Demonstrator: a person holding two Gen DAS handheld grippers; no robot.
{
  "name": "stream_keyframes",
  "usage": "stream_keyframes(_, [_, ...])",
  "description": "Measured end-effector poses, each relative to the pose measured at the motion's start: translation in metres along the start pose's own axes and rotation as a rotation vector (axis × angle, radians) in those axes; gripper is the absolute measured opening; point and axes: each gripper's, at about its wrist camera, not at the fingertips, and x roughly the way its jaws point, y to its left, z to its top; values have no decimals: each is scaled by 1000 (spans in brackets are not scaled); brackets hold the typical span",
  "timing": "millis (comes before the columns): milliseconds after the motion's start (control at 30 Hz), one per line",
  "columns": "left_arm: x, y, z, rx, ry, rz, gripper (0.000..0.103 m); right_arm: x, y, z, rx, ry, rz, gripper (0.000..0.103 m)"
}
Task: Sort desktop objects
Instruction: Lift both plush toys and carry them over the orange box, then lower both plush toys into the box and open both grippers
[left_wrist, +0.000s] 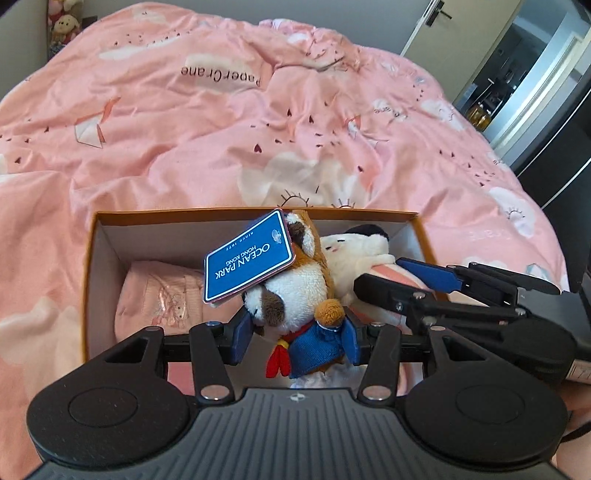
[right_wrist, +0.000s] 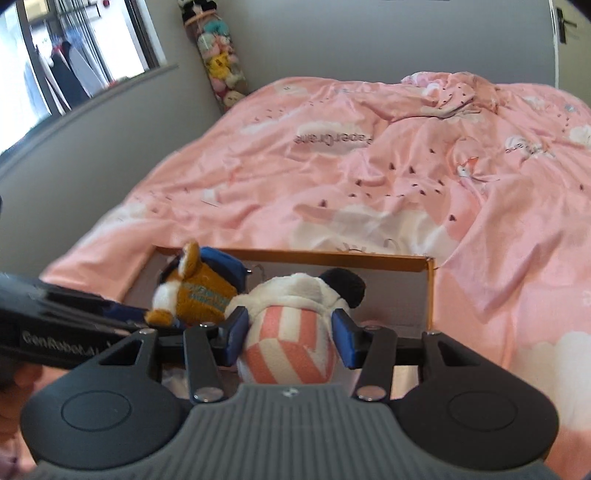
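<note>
Left wrist view first: my left gripper (left_wrist: 297, 332) pinches a brown-and-white plush (left_wrist: 295, 295) by its blue-clothed body, both blue pads pressed into it, so the toy hangs head-forward over the open cardboard box (left_wrist: 96, 266). I grip it at the body because that is its narrowest firm part. Its blue hang tag (left_wrist: 249, 258) sticks out toward the box's far wall. Just right of it, my right gripper (right_wrist: 291, 336) clamps a white plush (right_wrist: 295, 314) around its pink-and-white striped part, pads touching both sides, black ear pointing away from me. The 2 toys sit side by side above the box, touching or nearly so; I cannot tell which. I judge both are poised for dropping in, since the box is where the soft things go. Below, a pink folded bundle (left_wrist: 162, 295) already lies on the box floor at the left end. Beyond the box spreads the pink duvet (left_wrist: 221, 129), and past it the grey wall (right_wrist: 332, 37).
</note>
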Motion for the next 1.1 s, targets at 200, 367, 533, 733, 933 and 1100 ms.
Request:
stream_keyframes(200, [32, 6, 6, 6, 61, 29, 57, 28, -20, -5, 31, 43, 7, 52])
stream_keyframes(367, [54, 9, 7, 11, 101, 50, 57, 32, -18, -5, -23, 51, 8, 54])
stream_keyframes(533, [64, 9, 8, 13, 119, 51, 58, 29, -30, 1, 42, 73, 81, 56])
stream_keyframes(733, [66, 11, 8, 25, 130, 49, 62, 16, -29, 5, 37, 142, 125, 54])
stream_keyframes(933, [49, 7, 6, 64, 106, 52, 62, 7, -19, -7, -73, 190, 67, 34])
stream_keyframes(1100, [40, 7, 4, 75, 91, 58, 45, 8, -16, -20, -55, 218, 59, 22])
